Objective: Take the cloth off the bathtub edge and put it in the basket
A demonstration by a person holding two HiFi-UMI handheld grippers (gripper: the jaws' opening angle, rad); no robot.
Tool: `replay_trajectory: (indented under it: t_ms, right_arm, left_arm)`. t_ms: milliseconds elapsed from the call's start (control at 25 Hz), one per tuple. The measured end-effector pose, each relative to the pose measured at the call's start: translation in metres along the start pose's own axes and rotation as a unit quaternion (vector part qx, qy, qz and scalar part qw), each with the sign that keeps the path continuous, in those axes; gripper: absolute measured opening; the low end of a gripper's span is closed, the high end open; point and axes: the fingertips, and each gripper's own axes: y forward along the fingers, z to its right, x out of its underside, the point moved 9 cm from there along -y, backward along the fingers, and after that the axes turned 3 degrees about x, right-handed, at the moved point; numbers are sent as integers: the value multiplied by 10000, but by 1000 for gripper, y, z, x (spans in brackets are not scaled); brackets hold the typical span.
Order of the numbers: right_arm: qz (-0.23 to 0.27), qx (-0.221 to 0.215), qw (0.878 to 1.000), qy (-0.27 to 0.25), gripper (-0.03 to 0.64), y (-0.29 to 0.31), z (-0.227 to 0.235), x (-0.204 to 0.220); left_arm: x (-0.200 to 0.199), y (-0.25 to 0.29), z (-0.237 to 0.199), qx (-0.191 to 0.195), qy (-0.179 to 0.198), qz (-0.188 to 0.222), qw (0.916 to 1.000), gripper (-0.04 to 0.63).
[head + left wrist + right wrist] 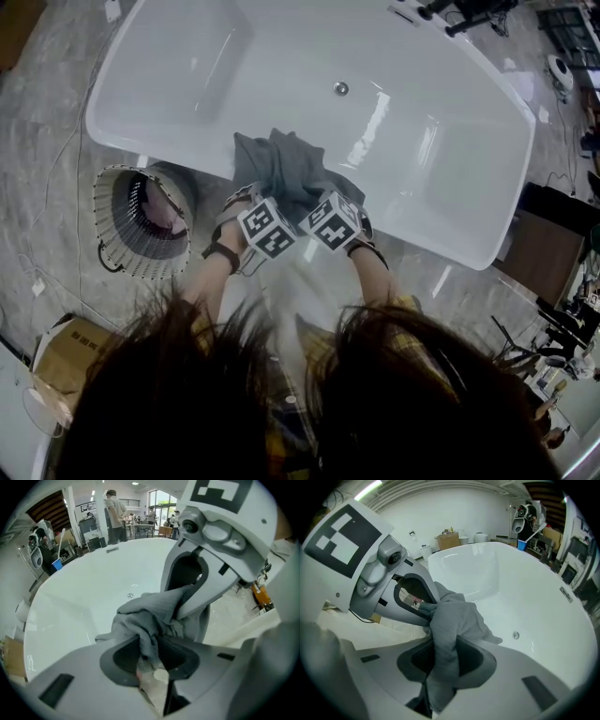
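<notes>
A grey cloth point(281, 161) lies bunched over the near rim of the white bathtub point(187, 56), with part of it hanging inside. Both grippers meet at it side by side. My left gripper point(244, 199) is shut on a fold of the cloth point(145, 616), which is pinched between its jaws point(147, 653). My right gripper point(343, 192) is shut on another fold point(452, 616), and the fabric runs down through its jaws point(440, 660). The round wire basket point(111, 225) stands on the floor left of the grippers, beside the tub, with something pinkish inside it.
The tub drain point(341, 88) sits at mid-basin. A cardboard box point(66, 352) lies at the lower left and a dark cabinet point(555, 246) stands to the right of the tub. Cables trail over the marble floor. A person point(115, 513) stands far behind the tub.
</notes>
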Motion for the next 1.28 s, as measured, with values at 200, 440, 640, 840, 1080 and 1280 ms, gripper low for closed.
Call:
replay_trajectory:
  t_ms: [200, 440, 640, 840, 1080, 1280]
  right_arm:
    - [199, -155, 9995, 188, 100, -7, -5, -2]
    - [464, -312, 9983, 167, 98, -30, -10, -4]
    - [790, -337, 9962, 129, 98, -58, -15, -11]
    - [1084, -418, 9932, -64, 98, -90, -27, -28]
    - [1262, -489, 9892, -556, 98, -114, -43, -57]
    - [1532, -651, 9832, -746, 98, -129, -57, -94]
  left_arm:
    - [-5, -8, 2, 206, -222, 238, 9993, 98]
    - [-14, -28, 12, 165, -206, 380, 9989, 92]
    - [-21, -59, 17, -30, -272, 502, 9984, 92]
    - [-24, -101, 22, -253, -475, 697, 9961, 91]
    - [-16, -142, 20, -589, -867, 763, 9916, 89]
    - [-1, -181, 8, -1036, -1347, 965, 9807, 87]
